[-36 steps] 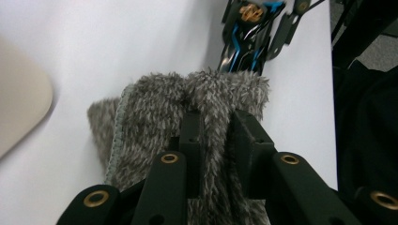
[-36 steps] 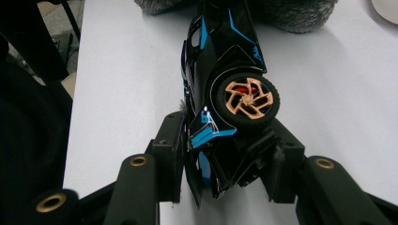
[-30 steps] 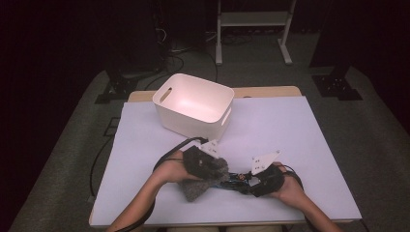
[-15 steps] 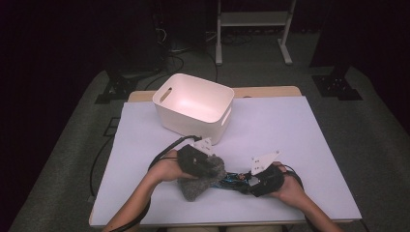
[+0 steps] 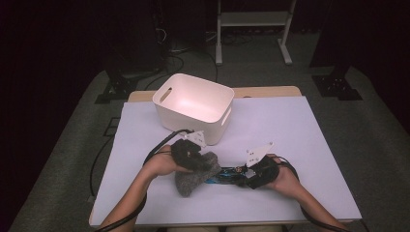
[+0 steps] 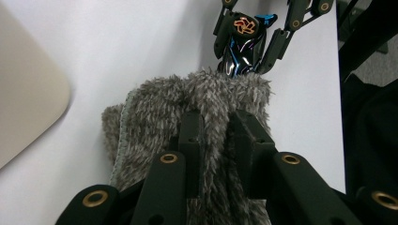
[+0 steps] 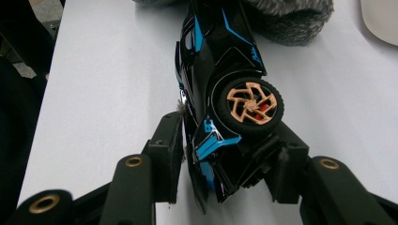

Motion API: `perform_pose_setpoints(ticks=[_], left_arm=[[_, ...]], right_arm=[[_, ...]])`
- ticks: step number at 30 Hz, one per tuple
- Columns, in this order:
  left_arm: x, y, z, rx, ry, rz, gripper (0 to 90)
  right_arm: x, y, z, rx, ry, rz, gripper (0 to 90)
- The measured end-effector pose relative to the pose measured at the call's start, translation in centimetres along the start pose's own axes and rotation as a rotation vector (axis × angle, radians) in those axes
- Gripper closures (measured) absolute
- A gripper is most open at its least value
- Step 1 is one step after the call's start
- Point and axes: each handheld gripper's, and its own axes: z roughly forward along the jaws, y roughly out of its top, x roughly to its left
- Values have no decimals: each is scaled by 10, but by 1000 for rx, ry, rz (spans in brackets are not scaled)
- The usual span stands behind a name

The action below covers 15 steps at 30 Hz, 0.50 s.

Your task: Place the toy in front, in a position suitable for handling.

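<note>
A grey fuzzy cloth pouch [image 5: 192,180] lies near the table's front edge, and my left gripper [image 5: 199,165] is shut on its pile. In the left gripper view both jaws [image 6: 218,136] pinch a fold of the fur [image 6: 187,98]. A black and blue toy car [image 5: 223,177] with gold wheels pokes out of the pouch's right end. My right gripper [image 5: 240,178] holds the car's rear. In the right gripper view the car [image 7: 220,61] lies on its side between the jaws [image 7: 225,154], whose pads still touch it though they have just been opening a little.
A white plastic bin [image 5: 167,94] with handle slots stands empty behind my left hand, close to it. The pale table [image 5: 300,135] stretches to the right and back. Dark floor, cables and a stand's legs lie beyond the table's far edge.
My left gripper has shifted a little to the left and back with the pouch. A bit more of the car shows between the two grippers. My right hand has stayed put.
</note>
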Motion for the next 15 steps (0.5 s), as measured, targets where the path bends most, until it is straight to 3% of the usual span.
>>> perform_pose_setpoints(ticks=[4, 7, 12, 15], left_arm=[[-4, -3, 0, 1, -7, 2, 742], [-9, -7, -1, -6, -12, 9, 740], [-16, -13, -1, -20, -23, 17, 735], [-22, -15, 1, -6, -51, 26, 724]], right_arm=[[1, 0, -3, -5, 7, 51, 506], [1, 1, -4, 1, 55, 98, 403], [7, 5, -5, 3, 53, 104, 313], [10, 8, -6, -2, 63, 113, 265]])
